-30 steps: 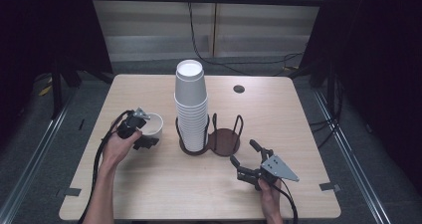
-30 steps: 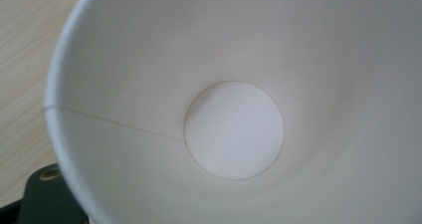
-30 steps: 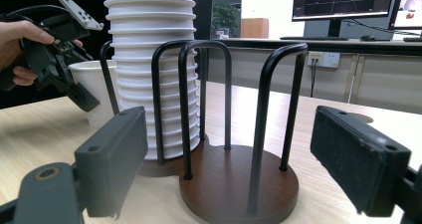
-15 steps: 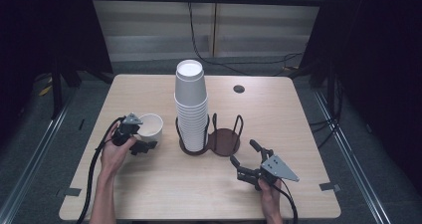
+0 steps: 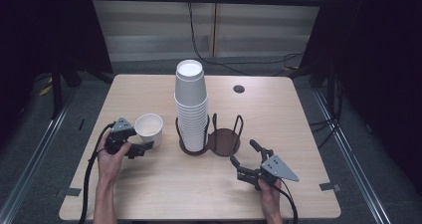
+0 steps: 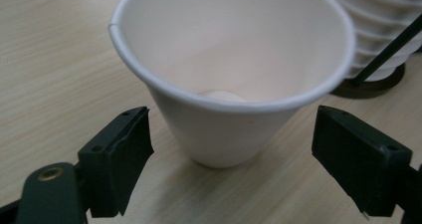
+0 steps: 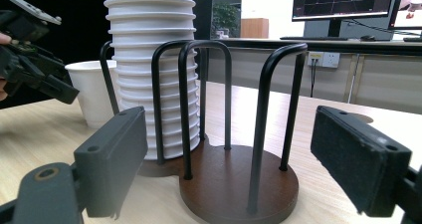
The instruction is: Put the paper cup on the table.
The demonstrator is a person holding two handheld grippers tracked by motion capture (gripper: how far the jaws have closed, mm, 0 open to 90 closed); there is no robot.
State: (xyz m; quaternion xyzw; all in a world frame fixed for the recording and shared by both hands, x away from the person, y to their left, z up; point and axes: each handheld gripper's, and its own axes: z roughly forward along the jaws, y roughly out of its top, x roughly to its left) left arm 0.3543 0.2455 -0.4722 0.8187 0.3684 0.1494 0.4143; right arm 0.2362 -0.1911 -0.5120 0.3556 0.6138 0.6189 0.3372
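High view shows me seated at a wooden table, a gripper in each hand. My left gripper is spread wide, a single white paper cup standing upright between its jaws, touching neither. My right gripper is also spread wide and empty, with a dark two-ring cup holder just ahead of it. One tall stack of white cups fills the holder's far ring; the near ring is empty. I judge that squeezing hard could crush the thin cup, or an off-centre jaw could tip it.
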